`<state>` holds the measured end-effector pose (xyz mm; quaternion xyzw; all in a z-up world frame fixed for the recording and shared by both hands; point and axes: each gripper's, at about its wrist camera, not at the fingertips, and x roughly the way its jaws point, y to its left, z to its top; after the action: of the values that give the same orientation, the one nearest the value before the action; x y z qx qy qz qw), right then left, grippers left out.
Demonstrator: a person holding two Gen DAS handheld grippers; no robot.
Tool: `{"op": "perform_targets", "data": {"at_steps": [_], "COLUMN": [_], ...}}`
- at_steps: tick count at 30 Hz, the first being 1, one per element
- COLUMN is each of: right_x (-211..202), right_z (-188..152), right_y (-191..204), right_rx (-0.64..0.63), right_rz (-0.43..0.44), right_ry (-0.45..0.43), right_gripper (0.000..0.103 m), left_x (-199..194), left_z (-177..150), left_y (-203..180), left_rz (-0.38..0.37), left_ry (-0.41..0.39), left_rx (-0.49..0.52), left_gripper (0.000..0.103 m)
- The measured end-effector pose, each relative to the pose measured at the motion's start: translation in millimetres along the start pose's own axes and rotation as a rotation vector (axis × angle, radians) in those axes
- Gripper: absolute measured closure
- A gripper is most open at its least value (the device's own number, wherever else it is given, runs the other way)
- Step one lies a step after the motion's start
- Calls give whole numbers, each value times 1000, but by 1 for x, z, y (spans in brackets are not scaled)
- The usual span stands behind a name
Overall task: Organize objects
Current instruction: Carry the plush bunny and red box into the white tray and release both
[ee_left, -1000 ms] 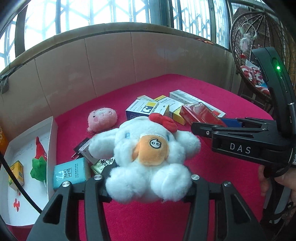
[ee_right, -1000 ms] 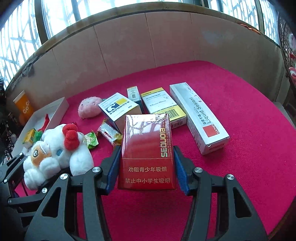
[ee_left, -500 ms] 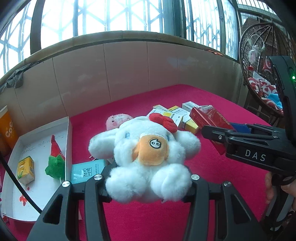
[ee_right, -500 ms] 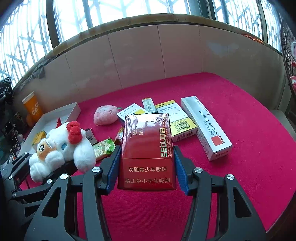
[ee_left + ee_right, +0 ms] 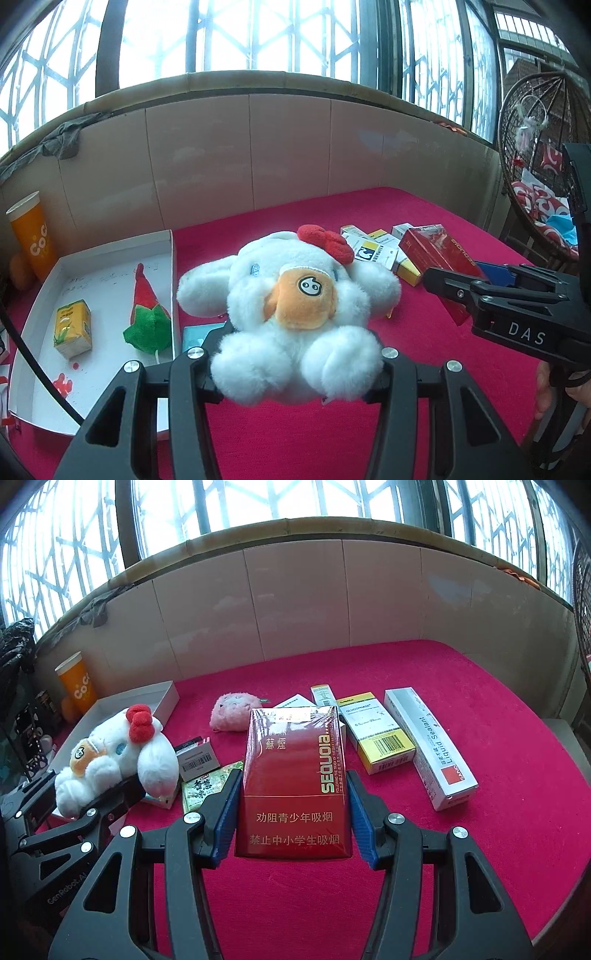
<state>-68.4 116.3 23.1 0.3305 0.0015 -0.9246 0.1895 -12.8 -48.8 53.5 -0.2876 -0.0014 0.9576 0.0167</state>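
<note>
The left gripper (image 5: 295, 373) is clamping a white plush toy (image 5: 291, 314) between its fingers, holding it above the red worktop (image 5: 406, 424), just right of a white tray (image 5: 171, 266). The toy is facing the camera, its orange face and red bow pointing up. Inside the tray a small yellow juice carton (image 5: 72, 328) is lying beside a red and green felt toy (image 5: 146, 314), the two apart from each other. An orange paper cup (image 5: 31, 232) is standing behind the tray near the wall. The right gripper (image 5: 291, 812) is squeezing a red cigarette carton (image 5: 295, 775) between its blue pads (image 5: 225, 816), holding it upright over the worktop with the printed face toward the camera. Beyond the carton, a pink plush toy (image 5: 232, 712) is sitting on the worktop, and to the right a yellow and white medicine box (image 5: 376, 734) is lying just beside a long white sealant box (image 5: 428, 746). A green snack packet (image 5: 207, 786) and a small barcode box (image 5: 195, 762) are lying near the white plush toy. In the left wrist view the right gripper is showing at the right edge, with the red carton in it.
</note>
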Motion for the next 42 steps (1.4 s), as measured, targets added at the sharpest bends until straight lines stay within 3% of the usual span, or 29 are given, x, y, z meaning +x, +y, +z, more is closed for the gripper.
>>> {"op": "perform_targets", "data": {"at_steps": [26,32,42], "right_x": [0,5,21], "right_z": [18,23,30], "right_y": [76,102,156], "right_rx": [-168,-214,-314], "right_rz": [48,67,93], "right_ry": [-18,-23,-27], "right_gripper": [49,49,49], "left_x": [-24,-30,-42], "left_z": [-2,-4,-9], "left_y": [80,112,171], "left_rz": [58,112,266], "left_ry": [-57,-72,-92], "left_rx": [-188,-244,-317], "left_gripper": [53,53,53]}}
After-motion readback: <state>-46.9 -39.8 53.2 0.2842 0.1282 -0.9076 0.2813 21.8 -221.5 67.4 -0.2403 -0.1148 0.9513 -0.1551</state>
